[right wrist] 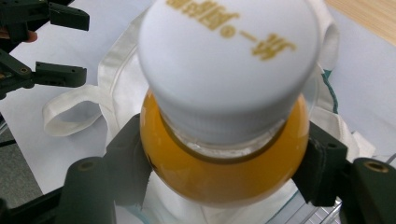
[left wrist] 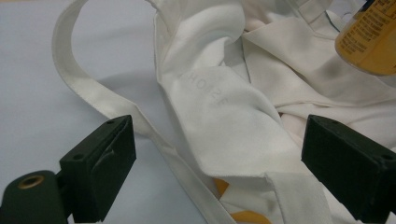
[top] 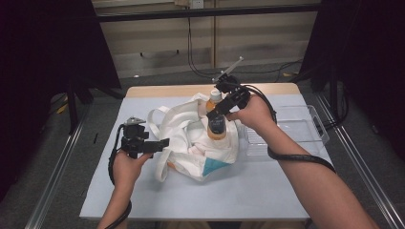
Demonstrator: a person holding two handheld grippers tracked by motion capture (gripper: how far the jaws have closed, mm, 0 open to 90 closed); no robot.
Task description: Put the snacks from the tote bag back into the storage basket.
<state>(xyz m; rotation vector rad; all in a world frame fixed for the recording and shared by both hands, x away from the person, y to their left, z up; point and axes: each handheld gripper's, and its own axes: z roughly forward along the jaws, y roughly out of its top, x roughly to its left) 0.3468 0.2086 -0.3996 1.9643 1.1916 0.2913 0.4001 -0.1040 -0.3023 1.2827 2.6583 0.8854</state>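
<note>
The right gripper (top: 220, 113) had its fingers (right wrist: 126, 163) clamped on the orange juice bottle (top: 216, 125), held above the white tote bag (top: 191, 143), apparently not yet inside. The left gripper (top: 160, 144) waited with fingers (left wrist: 100, 165) wide around the bag's rim, gripping nothing. Beyond the right fingers sat a clear tray (top: 305, 129) on the tabletop (top: 239, 195); loose straps cluttered the opening.

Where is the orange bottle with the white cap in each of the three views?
High view: the orange bottle stands centre, over the white bag, in the right claw.
Left gripper view: top right corner.
Right gripper view: centre.
Shared landmark: the white bag.
</note>
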